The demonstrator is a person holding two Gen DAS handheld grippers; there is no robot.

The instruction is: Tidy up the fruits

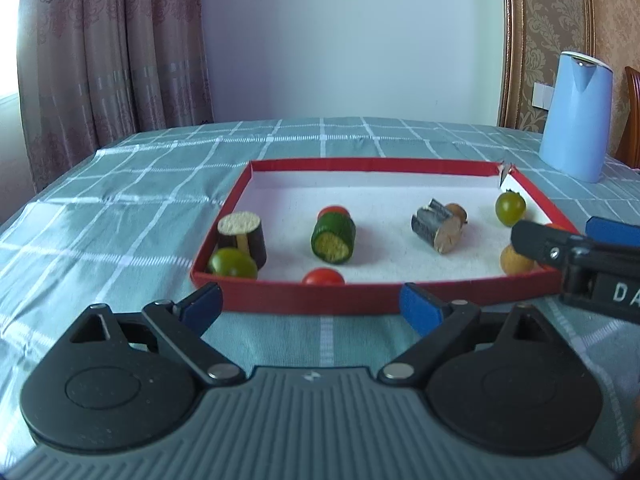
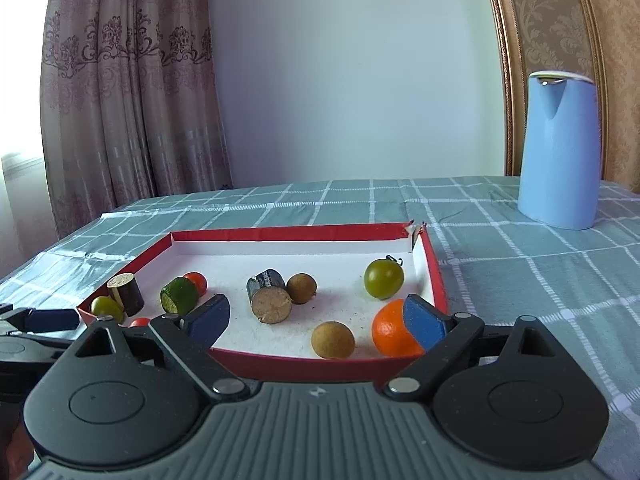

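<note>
A shallow red tray (image 2: 328,364) with a white floor sits on a checked tablecloth (image 2: 520,280), and every piece of produce lies inside it. Both grippers hang just outside its near wall, empty, with fingers spread wide apart. In the right wrist view the right gripper (image 2: 320,318) faces the tray's 5 o'clock corner, where an orange (image 2: 390,330) lies just beside a small brown fruit (image 2: 333,340); a green tomato (image 2: 383,279) rests toward 2 o'clock, and a grey-skinned chunk (image 2: 270,296) sits near the centre, touching a second brown fruit (image 2: 301,288). In the left wrist view the left gripper (image 1: 310,304) looks over the near wall at a red tomato (image 1: 323,277) at 6 o'clock, with a cucumber piece (image 1: 334,238) behind it and an eggplant piece (image 1: 243,236) beside another green tomato (image 1: 232,263) at 8 o'clock. A blue jug (image 2: 560,148) stands well apart at 1 o'clock. The fruits are probably light, round and smooth, so they would roll or squirt from a skewed pinch; the tomatoes look thin-skinned and likely bruise under force. Each should be taken across its widest middle, pads level and gently closed. The cut chunks, apparently firmer, offer curved sides for a steadier grip.
</note>
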